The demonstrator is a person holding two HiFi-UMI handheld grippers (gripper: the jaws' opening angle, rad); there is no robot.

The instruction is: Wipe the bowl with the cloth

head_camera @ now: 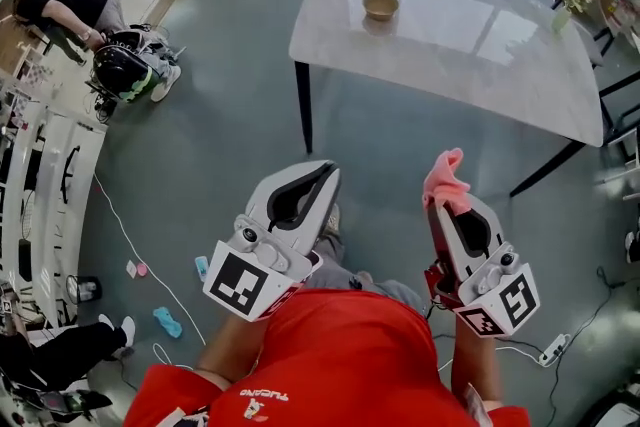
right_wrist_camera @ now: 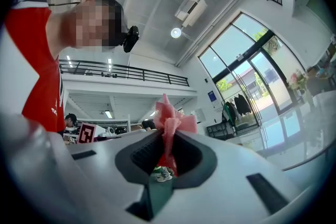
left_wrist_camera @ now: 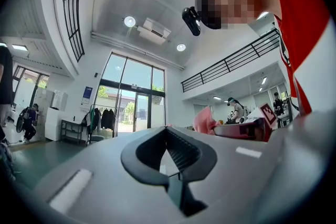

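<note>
Bowl [head_camera: 380, 6]: small, tan, upright on the white table [head_camera: 520, 65], upper middle of the head view, standing alone and well apart from both grippers. Its interior is too small to read. Nothing shows above the rim, so I judge it empty. Cloth [head_camera: 444, 177]: pink, bunched, clamped in the right gripper [head_camera: 447, 203] at lower right of the frame. In the right gripper view the jaws are closed on the cloth's lower fold and a tuft stands out past the tips. Left gripper [head_camera: 322, 173]: lower middle of the frame, jaws together with nothing between them. The left gripper view agrees, as the pads meet with only the room beyond. Both grippers are held in front of the person's red shirt [head_camera: 350, 355], above the grey floor [head_camera: 220, 115] and not over the table. Judgement: the step in hand is the approach, and wiping has not begun. To do it well, lead with the free tuft so that fabric, not the jaw tips, meets the bowl. A light bowl on a glossy top will likely slide or tip. The left gripper should therefore steady the rim or outer wall before the right sweeps round the inside. Only a short tuft shows, so press gently.
</note>
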